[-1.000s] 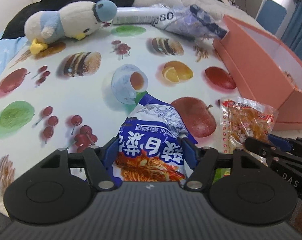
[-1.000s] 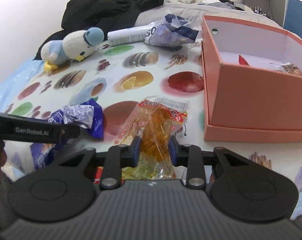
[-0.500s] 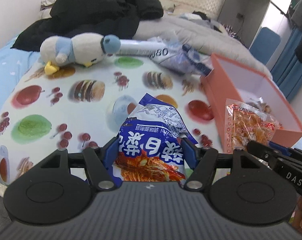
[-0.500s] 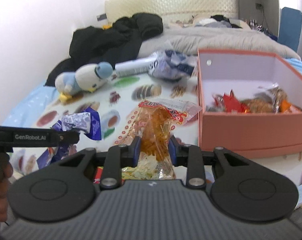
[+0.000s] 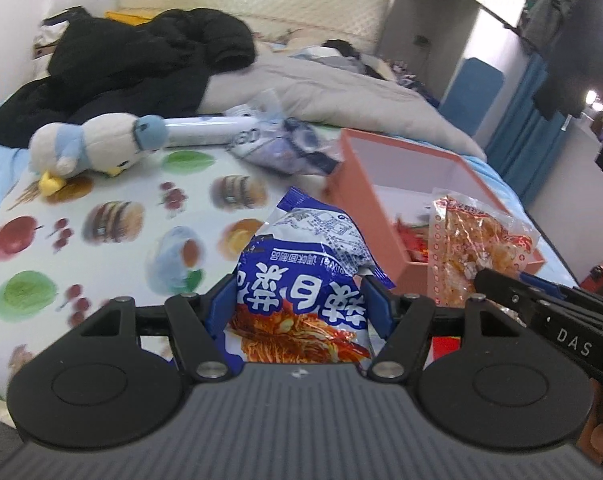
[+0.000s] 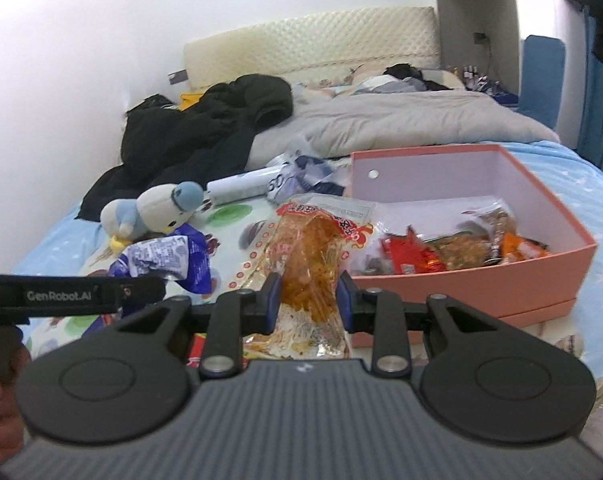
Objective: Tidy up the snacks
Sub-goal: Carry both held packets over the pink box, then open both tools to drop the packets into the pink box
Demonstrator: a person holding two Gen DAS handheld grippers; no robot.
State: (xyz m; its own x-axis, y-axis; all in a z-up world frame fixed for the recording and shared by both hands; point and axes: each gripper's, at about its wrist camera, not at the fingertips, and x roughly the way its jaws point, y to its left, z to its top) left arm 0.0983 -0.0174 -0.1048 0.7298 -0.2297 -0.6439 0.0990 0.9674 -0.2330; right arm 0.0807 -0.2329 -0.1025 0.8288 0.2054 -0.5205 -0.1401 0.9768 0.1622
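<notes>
The left gripper (image 5: 299, 304) is clamped, partly open, on a blue snack packet (image 5: 301, 280), held up above the fruit-print cloth (image 5: 113, 216) that covers the near end of the bed; the right gripper (image 6: 308, 296) is pinched narrower on a clear packet of orange snacks (image 6: 309, 256), likewise lifted clear of the cloth; the pink box (image 6: 541, 276) sits at the cloth's right edge, open, with red and orange packets (image 6: 413, 258) in its near end; a plush penguin (image 5: 97, 144) lies near the cloth's far left corner.
</notes>
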